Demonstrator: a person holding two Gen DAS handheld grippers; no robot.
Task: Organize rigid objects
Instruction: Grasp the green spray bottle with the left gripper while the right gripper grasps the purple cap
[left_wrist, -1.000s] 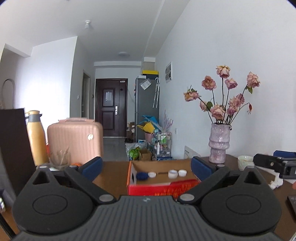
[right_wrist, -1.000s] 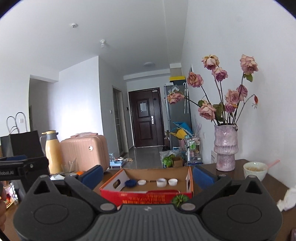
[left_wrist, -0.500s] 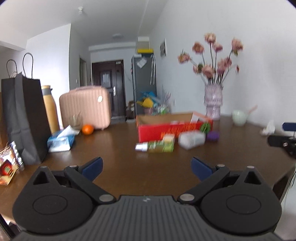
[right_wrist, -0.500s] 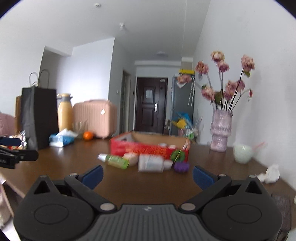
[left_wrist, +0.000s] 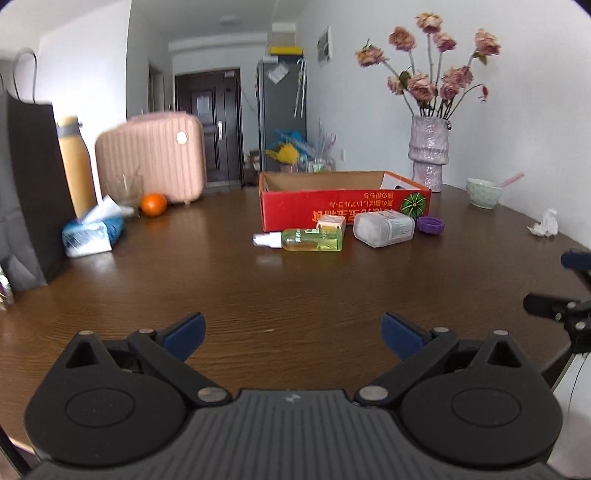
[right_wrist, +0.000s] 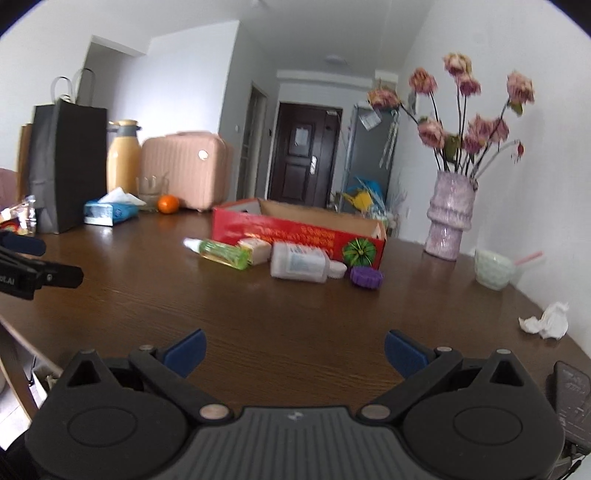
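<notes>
A red cardboard box (left_wrist: 343, 212) (right_wrist: 295, 230) stands open-topped on the brown table (left_wrist: 221, 288). In front of it lie a green spray bottle (left_wrist: 306, 240) (right_wrist: 221, 253), a small beige box (left_wrist: 331, 222) (right_wrist: 255, 249), a clear plastic jar (left_wrist: 384, 229) (right_wrist: 299, 263) on its side, a white cap (right_wrist: 337, 269) and a purple lid (left_wrist: 430, 225) (right_wrist: 365, 277). My left gripper (left_wrist: 293, 330) is open and empty over the near table. My right gripper (right_wrist: 293, 349) is open and empty, also well short of the objects.
A black paper bag (left_wrist: 26, 192), yellow flask (left_wrist: 75, 162), pink case (left_wrist: 151, 158), tissue pack (left_wrist: 92, 232) and orange (left_wrist: 153, 204) stand at the left. A vase of roses (left_wrist: 428, 151), a bowl (left_wrist: 484, 192) and crumpled tissue (left_wrist: 545, 225) are at the right. A dark phone (right_wrist: 570, 391) lies near right.
Both grippers have pulled back from over the red box toward the near table edge and lowered. The bottle, jar and lids in front of the box have come into view.
</notes>
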